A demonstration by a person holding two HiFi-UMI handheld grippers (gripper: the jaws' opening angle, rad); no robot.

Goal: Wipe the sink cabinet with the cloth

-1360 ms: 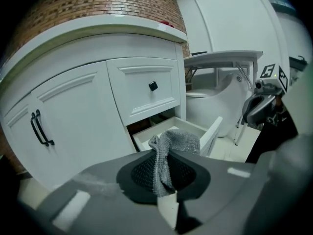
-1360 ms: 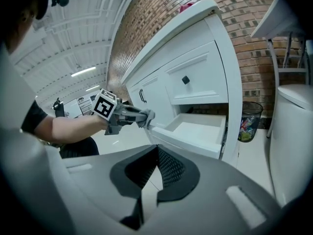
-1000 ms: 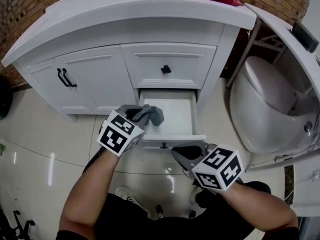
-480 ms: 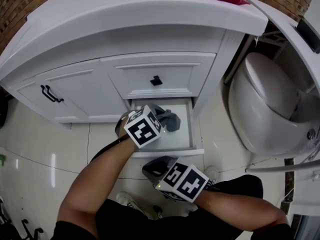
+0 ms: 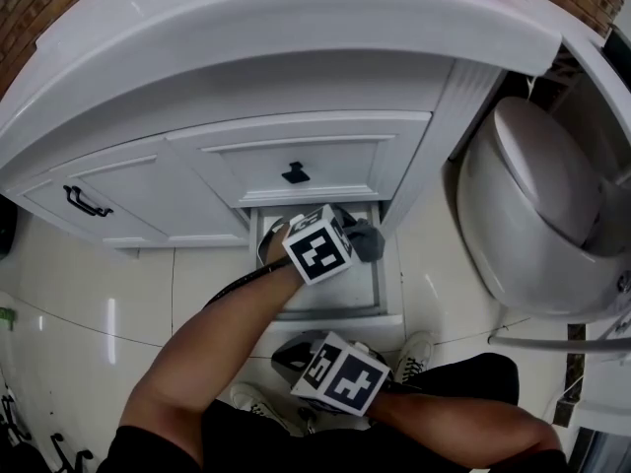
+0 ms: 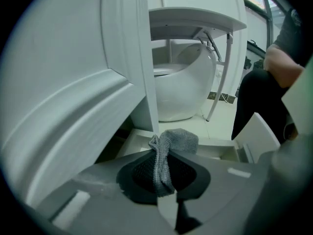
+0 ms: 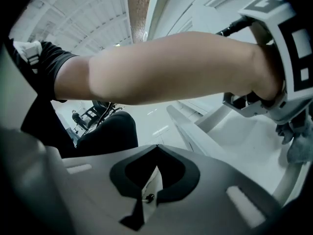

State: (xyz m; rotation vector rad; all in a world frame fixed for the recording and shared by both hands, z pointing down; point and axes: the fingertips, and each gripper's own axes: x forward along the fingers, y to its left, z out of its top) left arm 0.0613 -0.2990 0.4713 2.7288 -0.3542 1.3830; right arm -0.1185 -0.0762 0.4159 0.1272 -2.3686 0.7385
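Cloth (image 6: 178, 140) is clamped in your left tool (image 6: 164, 175), down in the open drawer (image 5: 325, 299) beneath it. Your right tool (image 7: 149, 180) is closed and empty. Wiping seems barely begun; the sink cabinet (image 5: 296, 156) fronts likely remain.

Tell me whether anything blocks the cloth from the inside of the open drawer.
Nothing visible does. The left gripper is shut on the grey cloth, already inside the open drawer, whose floor shows bare white around it. The closed drawer front above overhangs but does not cut it off.
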